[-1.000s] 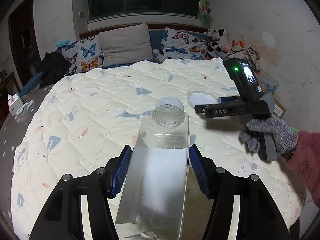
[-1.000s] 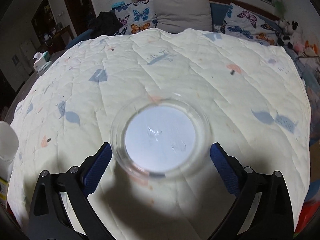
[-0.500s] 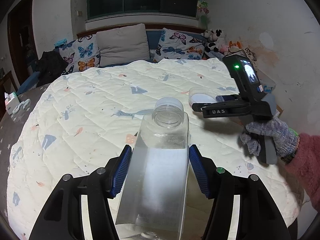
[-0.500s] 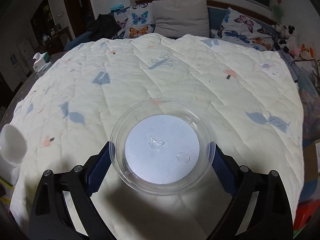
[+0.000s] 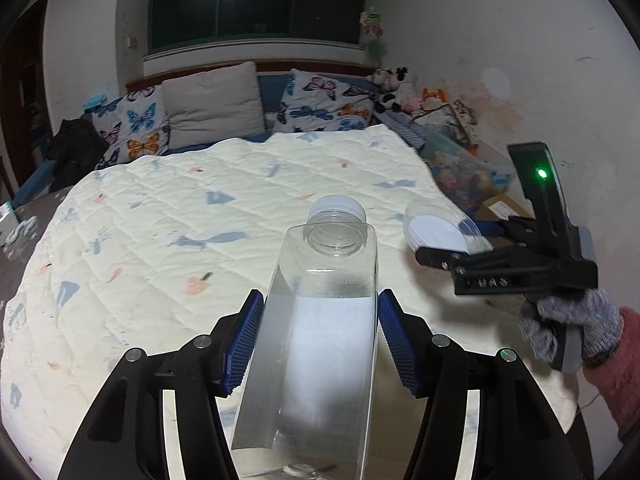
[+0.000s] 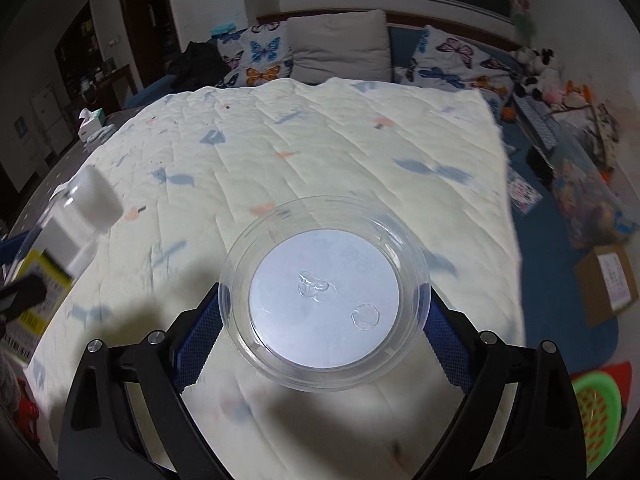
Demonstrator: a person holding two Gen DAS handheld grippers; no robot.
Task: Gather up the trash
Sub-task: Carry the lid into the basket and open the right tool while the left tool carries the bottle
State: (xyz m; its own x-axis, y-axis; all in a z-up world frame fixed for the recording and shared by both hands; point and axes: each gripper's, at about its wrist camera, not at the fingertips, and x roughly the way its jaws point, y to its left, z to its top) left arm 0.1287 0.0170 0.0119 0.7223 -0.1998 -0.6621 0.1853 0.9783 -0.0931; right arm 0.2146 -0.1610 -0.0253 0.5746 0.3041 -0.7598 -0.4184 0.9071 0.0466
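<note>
My left gripper (image 5: 320, 340) is shut on a clear square plastic bottle (image 5: 316, 344) with a white cap, held above the quilted bed. My right gripper (image 6: 325, 328) is shut on a clear round plastic container (image 6: 325, 308) with a white bottom, lifted off the quilt. In the left wrist view the right gripper (image 5: 460, 248) and its container (image 5: 440, 230) hang to the right of the bottle, over the bed's right edge. In the right wrist view the bottle (image 6: 86, 204) shows at the far left.
A cream quilt (image 5: 180, 216) covers the bed, with butterfly pillows (image 5: 320, 106) at the headboard. Clutter and a cardboard box (image 6: 606, 284) lie on the blue floor to the right. A green basket (image 6: 596, 412) sits at the lower right.
My right gripper closed on the round container and lifted it off the quilt, moving right and back. The left gripper with the bottle also pulled back from the bed.
</note>
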